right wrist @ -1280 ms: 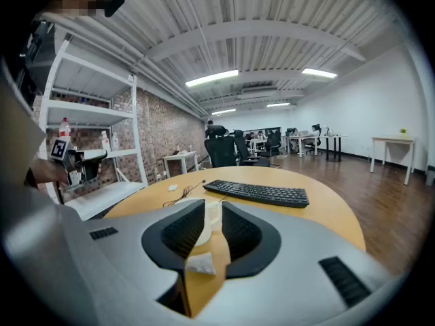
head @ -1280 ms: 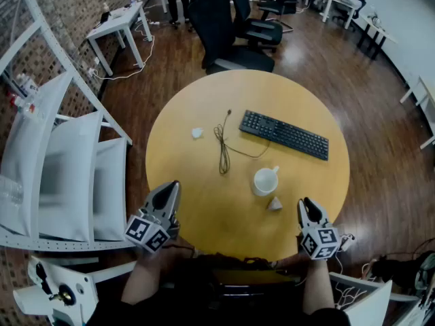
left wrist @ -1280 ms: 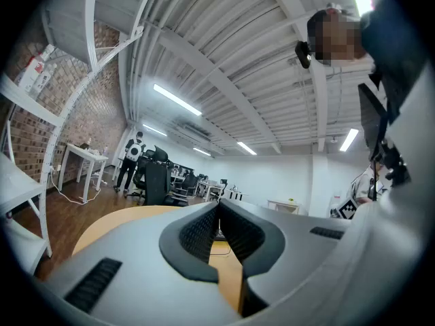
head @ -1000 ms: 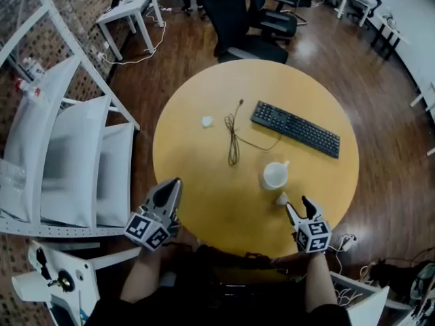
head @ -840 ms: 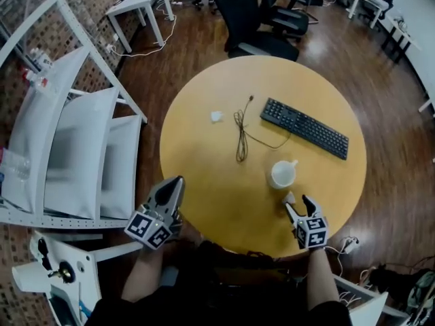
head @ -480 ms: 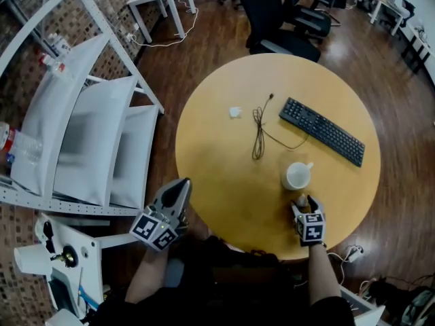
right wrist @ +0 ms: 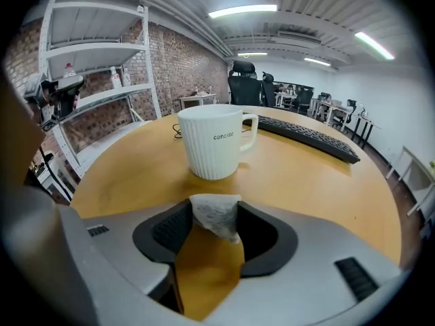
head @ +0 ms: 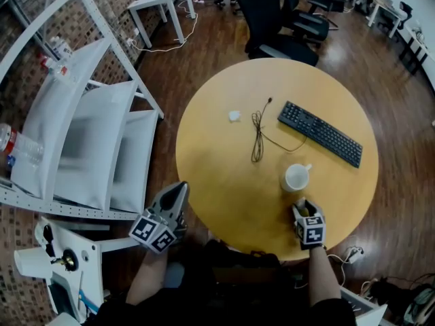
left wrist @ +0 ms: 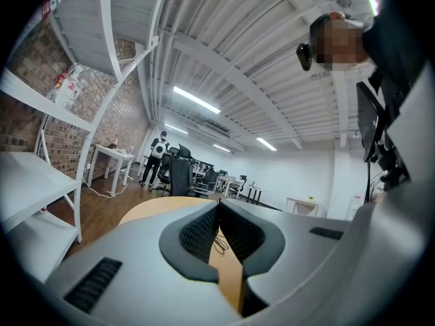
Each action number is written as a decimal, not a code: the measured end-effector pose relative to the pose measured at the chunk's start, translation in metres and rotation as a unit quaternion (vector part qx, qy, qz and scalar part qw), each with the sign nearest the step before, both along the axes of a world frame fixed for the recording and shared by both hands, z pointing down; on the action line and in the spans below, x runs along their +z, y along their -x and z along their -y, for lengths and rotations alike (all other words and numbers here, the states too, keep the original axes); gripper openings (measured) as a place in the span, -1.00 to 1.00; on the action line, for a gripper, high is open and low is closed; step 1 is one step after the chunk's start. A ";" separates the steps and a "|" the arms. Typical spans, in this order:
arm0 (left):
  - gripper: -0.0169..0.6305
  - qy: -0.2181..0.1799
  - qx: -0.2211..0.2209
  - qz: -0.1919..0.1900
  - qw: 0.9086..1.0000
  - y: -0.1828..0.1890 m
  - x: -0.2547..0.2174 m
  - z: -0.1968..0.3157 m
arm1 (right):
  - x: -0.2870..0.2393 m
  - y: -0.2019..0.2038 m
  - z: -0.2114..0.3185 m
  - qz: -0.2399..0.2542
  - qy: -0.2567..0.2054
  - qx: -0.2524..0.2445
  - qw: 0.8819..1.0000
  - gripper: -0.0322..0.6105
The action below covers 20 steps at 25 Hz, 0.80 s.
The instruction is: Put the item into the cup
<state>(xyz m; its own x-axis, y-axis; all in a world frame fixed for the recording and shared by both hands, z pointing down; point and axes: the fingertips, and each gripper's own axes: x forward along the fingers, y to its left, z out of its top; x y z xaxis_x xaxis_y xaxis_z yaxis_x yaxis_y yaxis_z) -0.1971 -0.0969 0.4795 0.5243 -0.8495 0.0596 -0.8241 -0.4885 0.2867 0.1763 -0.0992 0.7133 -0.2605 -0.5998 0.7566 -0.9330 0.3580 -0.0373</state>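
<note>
A white ribbed cup (head: 296, 178) stands on the round wooden table (head: 217, 175), near its front right edge. My right gripper (head: 304, 208) sits just in front of the cup. In the right gripper view the cup (right wrist: 214, 148) is straight ahead, a short way beyond the jaws. A small white pyramid tea bag (right wrist: 216, 217) sits between the pads of the right gripper (right wrist: 215, 212), whose closing jaws touch it on both sides. My left gripper (head: 178, 194) hangs off the table's front left edge. The left gripper (left wrist: 219, 208) is shut with nothing in it.
A black keyboard (head: 319, 133) lies behind the cup, a black cable (head: 258, 138) to its left, and a small white crumpled thing (head: 234, 115) further left. White shelving (head: 81, 134) stands left of the table. Office chairs (head: 279, 12) stand behind it.
My right gripper has moved forward to the tea bag in front of the cup and its jaws have come in around it. The left gripper has hardly moved. The head view shifted.
</note>
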 end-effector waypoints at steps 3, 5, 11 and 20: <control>-0.96 -0.007 0.016 -0.005 1.000 -0.007 -0.002 0.006 | -0.017 -0.004 -0.001 0.015 -0.021 0.014 1.000 -0.31; -0.96 -0.010 0.025 -0.006 1.000 -0.011 -0.003 0.010 | -0.033 -0.008 0.000 0.023 -0.044 0.024 0.998 -0.31; -0.96 -0.023 0.047 -0.010 0.999 -0.022 -0.005 0.026 | -0.096 -0.018 0.017 0.031 -0.121 0.032 0.992 -0.30; -0.96 -0.050 0.054 -0.019 0.997 -0.031 -0.016 0.041 | -0.158 -0.005 0.051 0.039 -0.196 0.009 0.980 -0.30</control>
